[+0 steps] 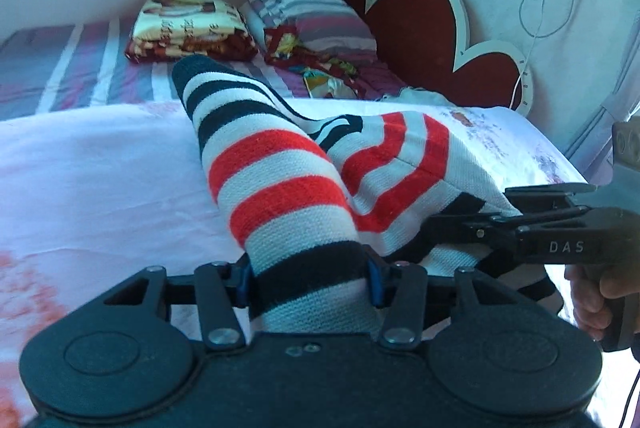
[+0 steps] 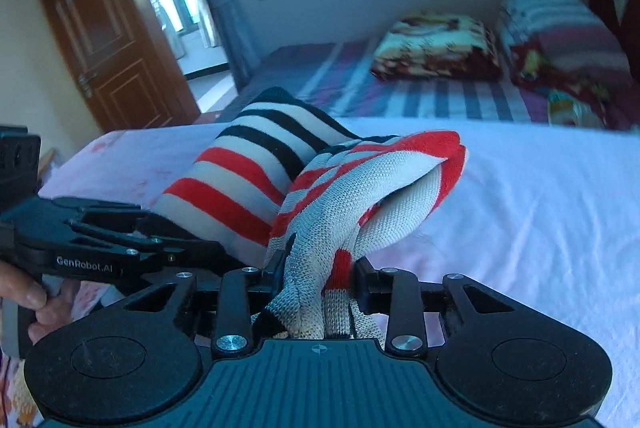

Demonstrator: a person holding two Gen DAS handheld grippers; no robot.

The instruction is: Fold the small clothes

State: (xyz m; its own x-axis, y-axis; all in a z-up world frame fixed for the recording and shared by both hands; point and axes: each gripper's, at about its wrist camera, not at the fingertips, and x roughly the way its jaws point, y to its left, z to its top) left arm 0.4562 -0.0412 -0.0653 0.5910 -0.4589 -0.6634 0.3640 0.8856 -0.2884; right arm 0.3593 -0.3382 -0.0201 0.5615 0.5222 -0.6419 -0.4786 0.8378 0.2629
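1. Left wrist view: the left gripper (image 1: pixel 308 280) is clamping a bunched part of the striped knit garment (image 1: pixel 280 180), its blue-edged fingers (image 1: pixel 245 282) pressing a black stripe from both sides.
2. Ahead of these tongs the garment is rising as a thick roll of red, white and black bands, then draping down onto the pale pink bedsheet (image 1: pixel 100 180).
3. To the right of the tongs the right gripper (image 1: pixel 452 224) is reaching in sideways, biting the garment's other edge, with a hand (image 1: pixel 588 300) wrapping its handle.
4. Far beyond the tongs a folded patterned blanket (image 1: pixel 188 28), a striped pillow (image 1: pixel 312 16) and a red heart-shaped headboard (image 1: pixel 420 24) are sitting by the wall.
5. Right wrist view: the right gripper (image 2: pixel 320 280) is pinching a twisted bundle of the striped knit garment (image 2: pixel 360 188) between its jaws, the pale underside of the knit showing.
6. Just ahead of these tongs the cloth is lifting clear of the pale pink bedsheet (image 2: pixel 520 208) in a loose fold.
7. To the left of the tongs the left gripper (image 2: pixel 188 248) is holding the garment's neighbouring striped part, with a hand (image 2: pixel 36 304) gripping its handle at the picture's edge.
8. Further off, up and left of the tongs, a brown wooden door (image 2: pixel 100 40) is standing open; the folded patterned blanket (image 2: pixel 436 44) is lying far ahead on the right.
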